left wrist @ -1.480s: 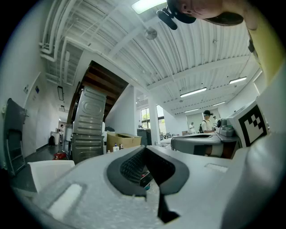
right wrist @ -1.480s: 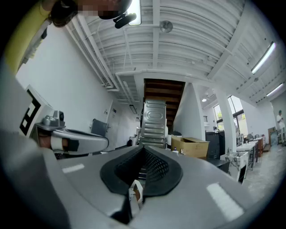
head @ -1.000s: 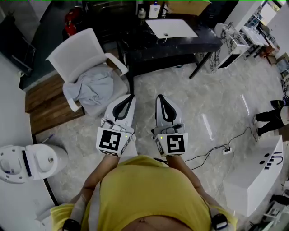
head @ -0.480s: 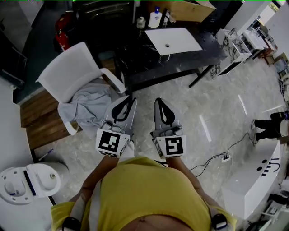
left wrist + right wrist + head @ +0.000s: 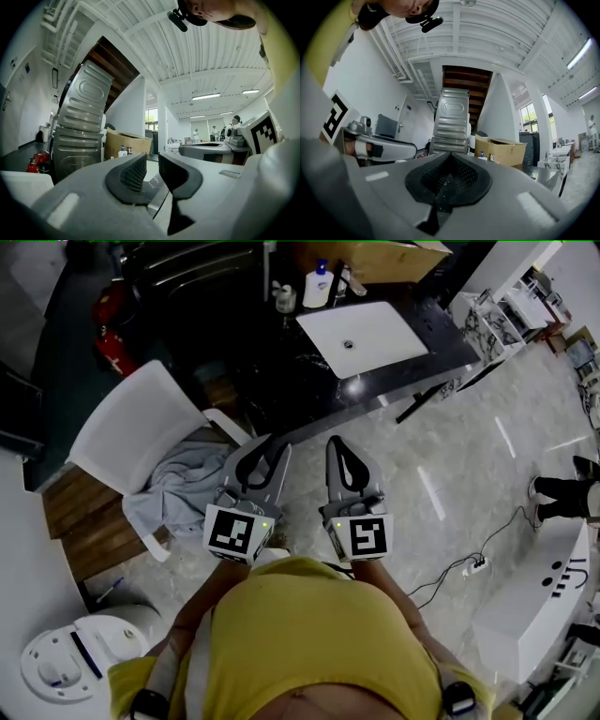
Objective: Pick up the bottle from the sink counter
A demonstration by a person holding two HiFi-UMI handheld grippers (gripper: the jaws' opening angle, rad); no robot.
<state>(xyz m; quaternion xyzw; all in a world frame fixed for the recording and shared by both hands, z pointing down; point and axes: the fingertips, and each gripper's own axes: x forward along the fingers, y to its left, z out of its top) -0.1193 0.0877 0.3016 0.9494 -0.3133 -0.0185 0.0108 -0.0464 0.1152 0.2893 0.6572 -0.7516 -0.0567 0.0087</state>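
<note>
The white pump bottle (image 5: 319, 282) with a blue label stands at the back of the dark sink counter (image 5: 281, 352), left of the white basin (image 5: 367, 334). It also shows small and far off as the bottle (image 5: 122, 151) in the left gripper view and the bottle (image 5: 482, 153) in the right gripper view. My left gripper (image 5: 270, 448) is held in front of my body, well short of the counter. Its jaws are opening, with a narrow gap and nothing between them (image 5: 152, 164). My right gripper (image 5: 343, 446) beside it is shut and empty (image 5: 449, 176).
A smaller bottle (image 5: 285, 298) stands left of the pump bottle. A white chair (image 5: 127, 427) with a grey cloth (image 5: 178, 488) is to the left of the grippers. A cardboard box (image 5: 394, 254) sits behind the basin. A power strip and cable (image 5: 473, 565) lie on the marble floor.
The counter, basin and bottle have come closer and lower in the head view. The left gripper's jaws have parted slightly. The chair has slid towards the left.
</note>
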